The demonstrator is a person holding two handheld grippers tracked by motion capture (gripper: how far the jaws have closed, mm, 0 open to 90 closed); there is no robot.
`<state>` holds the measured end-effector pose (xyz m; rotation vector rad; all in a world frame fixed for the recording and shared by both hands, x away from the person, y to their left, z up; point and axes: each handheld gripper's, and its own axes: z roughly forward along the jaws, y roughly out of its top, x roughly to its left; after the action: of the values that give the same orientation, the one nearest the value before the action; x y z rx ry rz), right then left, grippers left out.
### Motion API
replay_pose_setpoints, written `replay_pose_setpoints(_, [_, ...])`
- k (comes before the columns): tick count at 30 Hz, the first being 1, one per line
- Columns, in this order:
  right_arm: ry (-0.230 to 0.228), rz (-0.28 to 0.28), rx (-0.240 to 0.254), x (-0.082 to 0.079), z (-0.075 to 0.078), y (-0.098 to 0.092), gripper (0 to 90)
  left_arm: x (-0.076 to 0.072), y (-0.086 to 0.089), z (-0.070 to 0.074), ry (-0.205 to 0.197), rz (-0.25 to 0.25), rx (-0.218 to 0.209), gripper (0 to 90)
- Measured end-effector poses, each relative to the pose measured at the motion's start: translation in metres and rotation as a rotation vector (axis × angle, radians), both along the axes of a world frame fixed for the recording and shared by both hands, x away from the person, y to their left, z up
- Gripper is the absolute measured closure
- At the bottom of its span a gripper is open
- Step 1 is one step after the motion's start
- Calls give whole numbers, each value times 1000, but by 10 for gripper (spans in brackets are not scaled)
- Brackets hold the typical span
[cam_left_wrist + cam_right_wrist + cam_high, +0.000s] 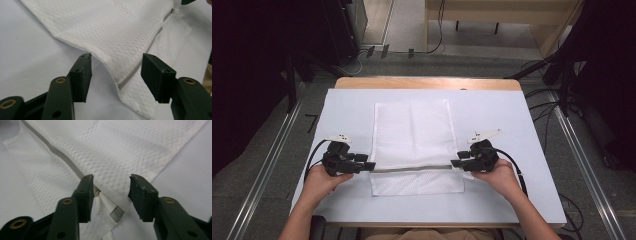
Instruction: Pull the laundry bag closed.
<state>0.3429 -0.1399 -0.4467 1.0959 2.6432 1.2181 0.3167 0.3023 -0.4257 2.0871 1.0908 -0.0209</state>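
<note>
A white mesh bag [414, 135] lies flat on the white table cover [507, 125], with a grey zipper [412, 169] running across its near part. My left gripper [371, 165] sits at the zipper's left end, held in a hand. In the left gripper view my left gripper [116, 75] stands open, and the bag's edge and zipper end [128, 76] lie between the jaws, untouched. My right gripper [454, 163] is at the zipper's right end. The right gripper view has my right gripper [111, 195] open over the bag's corner, with the small zipper pull [96, 192] beside the left jaw.
The table's wooden far edge [427, 82] borders a floor with cables [542, 107] and metal rails [277, 145]. Bare cover lies on both sides of the bag and in front of it.
</note>
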Motion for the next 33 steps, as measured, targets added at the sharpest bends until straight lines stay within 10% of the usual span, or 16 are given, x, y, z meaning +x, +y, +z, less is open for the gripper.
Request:
replay_pose_setpoints(11, [-62, -95, 29, 9, 6, -28, 415, 2, 11, 1, -78, 114, 54, 359])
replay_pose_setpoints(33, [-99, -283, 17, 24, -4, -73, 288, 7, 27, -1, -77, 238, 62, 339])
